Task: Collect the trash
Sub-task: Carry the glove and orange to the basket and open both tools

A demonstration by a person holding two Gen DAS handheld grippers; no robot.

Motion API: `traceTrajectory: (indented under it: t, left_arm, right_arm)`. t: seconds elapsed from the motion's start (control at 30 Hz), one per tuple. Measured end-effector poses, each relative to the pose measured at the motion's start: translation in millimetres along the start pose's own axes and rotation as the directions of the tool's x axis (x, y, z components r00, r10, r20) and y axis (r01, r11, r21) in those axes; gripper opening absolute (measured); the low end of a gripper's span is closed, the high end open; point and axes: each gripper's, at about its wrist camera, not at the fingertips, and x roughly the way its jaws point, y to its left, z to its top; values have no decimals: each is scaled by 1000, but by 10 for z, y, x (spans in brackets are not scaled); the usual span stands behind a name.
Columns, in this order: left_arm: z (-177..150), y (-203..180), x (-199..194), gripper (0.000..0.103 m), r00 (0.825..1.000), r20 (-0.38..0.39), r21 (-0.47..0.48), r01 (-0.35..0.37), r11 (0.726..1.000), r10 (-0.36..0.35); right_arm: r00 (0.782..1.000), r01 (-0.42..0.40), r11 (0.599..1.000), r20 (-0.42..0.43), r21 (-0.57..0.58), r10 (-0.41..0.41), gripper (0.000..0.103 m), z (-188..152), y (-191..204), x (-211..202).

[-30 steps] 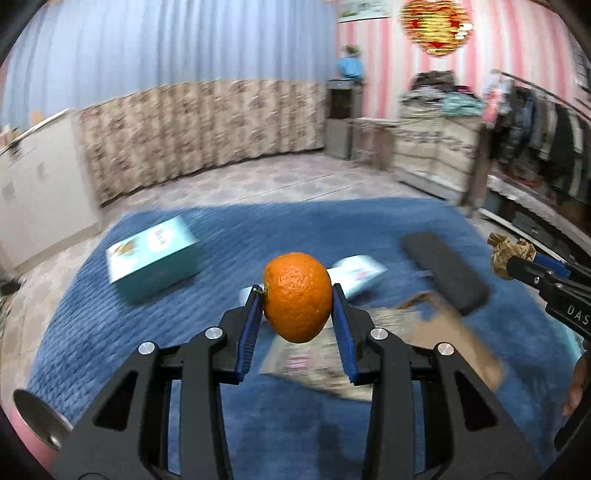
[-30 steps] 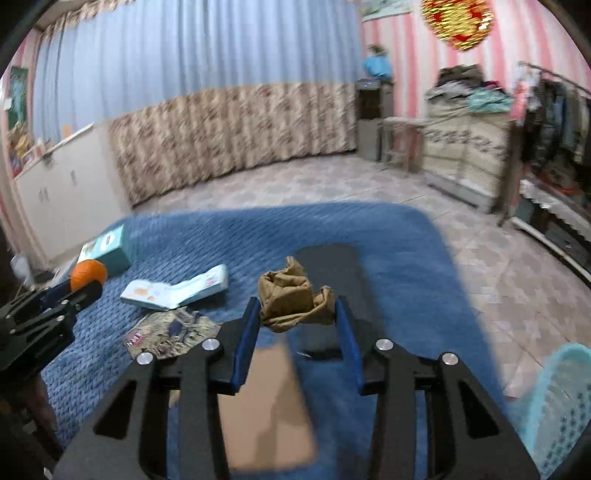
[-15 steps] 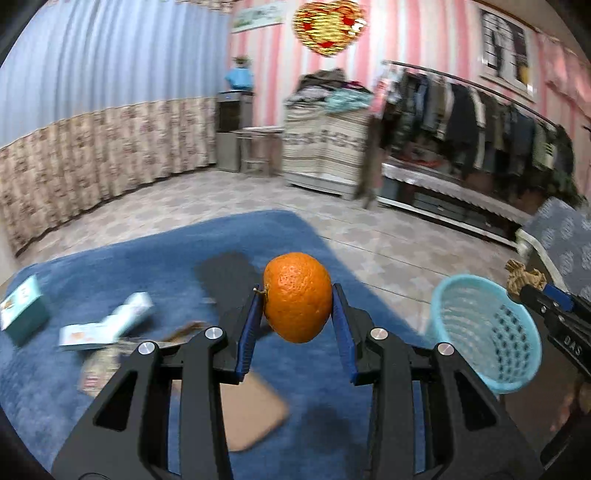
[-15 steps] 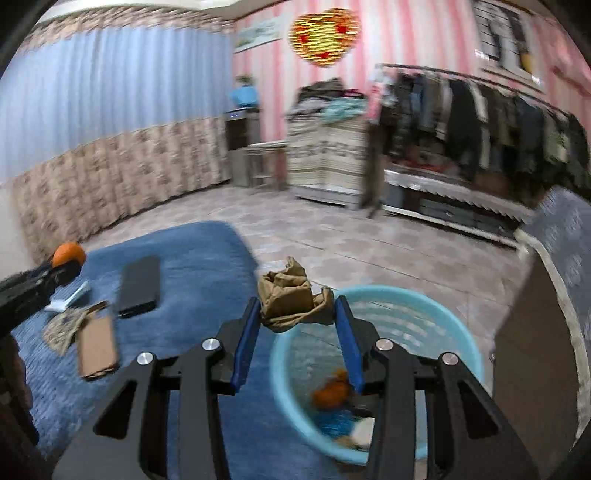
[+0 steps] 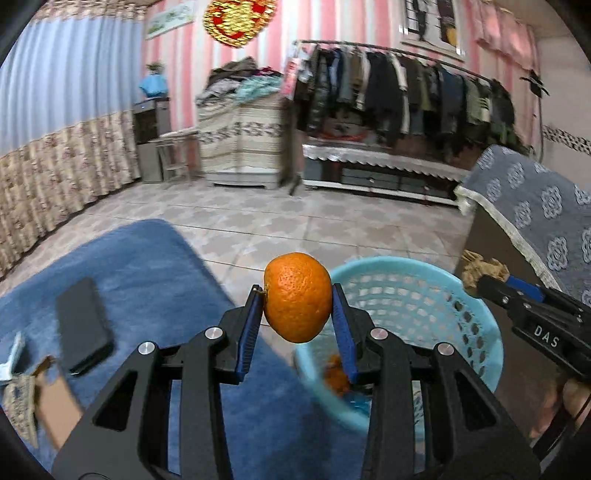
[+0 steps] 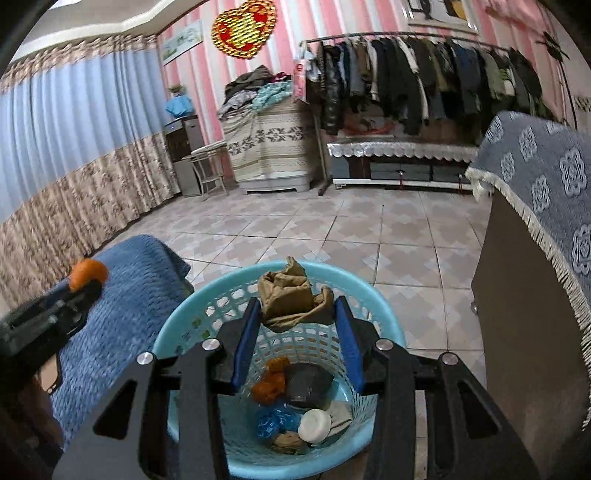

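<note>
Orange: bright tangerine [image 5: 297, 296] pinched between the left gripper [image 5: 298, 325] pads, jaws part-closed on it, poised beside the basket rim for a drop.
Brown paper: crumpled wad [image 6: 291, 295] clamped in the right gripper [image 6: 295, 339], directly above the turquoise basket [image 6: 384, 314].
Basket: already holding scraps.

One marking is reading clearly: the white capitals "DAS" are showing on the black side of the right gripper [image 5: 480, 275], seen from the left wrist view near the right edge. The heart-shaped red and gold ornament [image 6: 243, 28] on the striped wall is carrying a pattern that is too blurred to make out as characters. The long framed picture [image 6: 183, 41] beside it is showing no legible writing. Nothing else is readable.
</note>
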Motion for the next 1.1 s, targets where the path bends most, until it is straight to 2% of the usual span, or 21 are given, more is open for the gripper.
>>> traceTrajectory:
  t: [0.1,0.3,0.33,0.53,0.67,1.1]
  left_arm:
    - [-21,-214,198,36,999,-21,48,29,998,-29]
    - [-45,-354,472,39,995,-62,44,80,996,-77]
    - [-46,-360,493,40,996,-66,46,71,996,-68]
    - [17,-283,428,66,999,-27,31,20,999,-19]
    - [84,-145,304,76,1000,9,16,-28,999,28]
    - [86,406,-105,86,992,40,-100,-119,988,124]
  right_arm:
    - [1000,10,999,-14,31,-9,41,-27,-130,74]
    - [999,15,999,-39,50,-13,41,-77,-226,199]
    - [999,15,999,-42,48,-13,41,-93,-227,194]
    - [999,14,999,-47,38,-13,41,-112,-202,213]
    - [999,7,1000,-49,12,-6,41,-114,-80,208]
    - [999,11,998,-44,-69,-14,44,-128,254,191]
